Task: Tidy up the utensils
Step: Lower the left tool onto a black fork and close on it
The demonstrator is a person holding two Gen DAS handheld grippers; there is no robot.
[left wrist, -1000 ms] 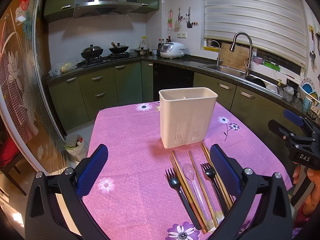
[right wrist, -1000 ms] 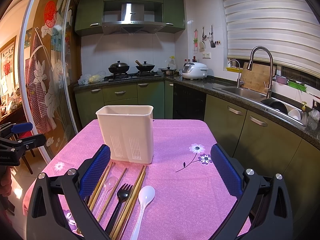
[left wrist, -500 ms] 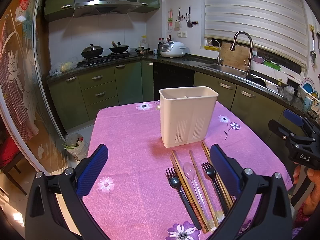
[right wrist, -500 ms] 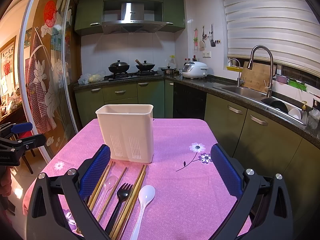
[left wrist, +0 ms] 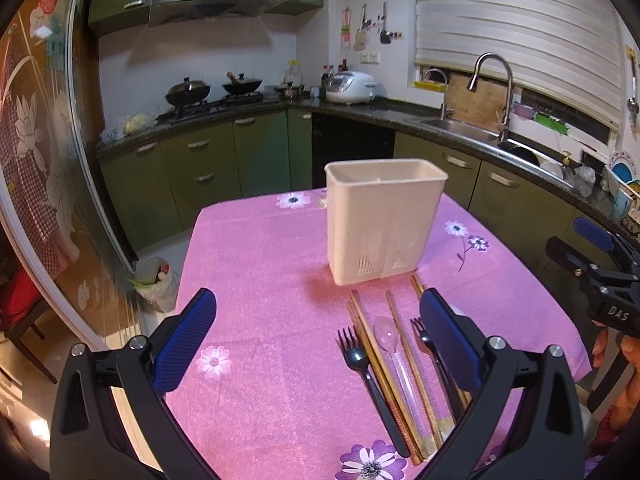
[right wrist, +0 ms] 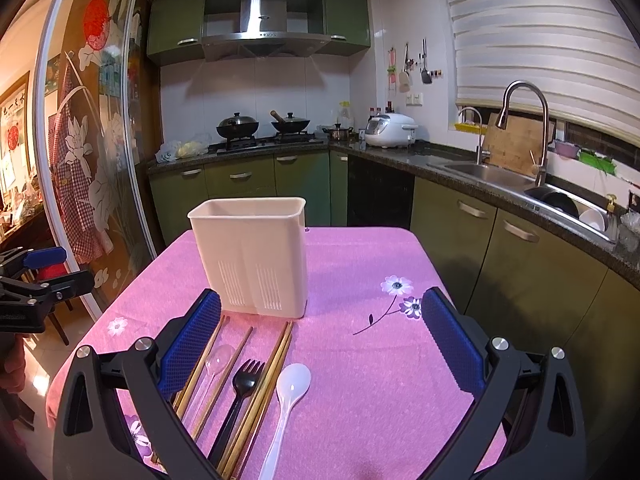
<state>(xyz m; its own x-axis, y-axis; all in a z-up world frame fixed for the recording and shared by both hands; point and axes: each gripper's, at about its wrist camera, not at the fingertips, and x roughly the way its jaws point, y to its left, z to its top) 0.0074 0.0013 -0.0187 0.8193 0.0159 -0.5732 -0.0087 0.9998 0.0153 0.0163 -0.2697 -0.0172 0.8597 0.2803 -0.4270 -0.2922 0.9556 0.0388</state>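
Observation:
A cream utensil holder [left wrist: 384, 220] [right wrist: 252, 256] stands upright on the pink flowered tablecloth [left wrist: 260, 280] [right wrist: 360, 360]. In front of it lie wooden chopsticks [left wrist: 380, 368] [right wrist: 264, 384], a black fork [left wrist: 368, 376] [right wrist: 236, 396], a clear spoon [left wrist: 394, 350] [right wrist: 212, 368] and a white spoon [right wrist: 286, 400]. A second black fork [left wrist: 430, 346] is partly hidden by the left gripper's right finger. My left gripper [left wrist: 316, 340] hangs open above the table's near left part, holding nothing. My right gripper [right wrist: 320, 340] is open and empty over the utensils.
Green kitchen cabinets, a stove with pans [right wrist: 260, 128], a rice cooker [right wrist: 390, 130] and a sink with tap [right wrist: 520, 128] ring the table. A bin [left wrist: 154, 280] sits on the floor to the left. Bare cloth [right wrist: 400, 380] lies right of the utensils.

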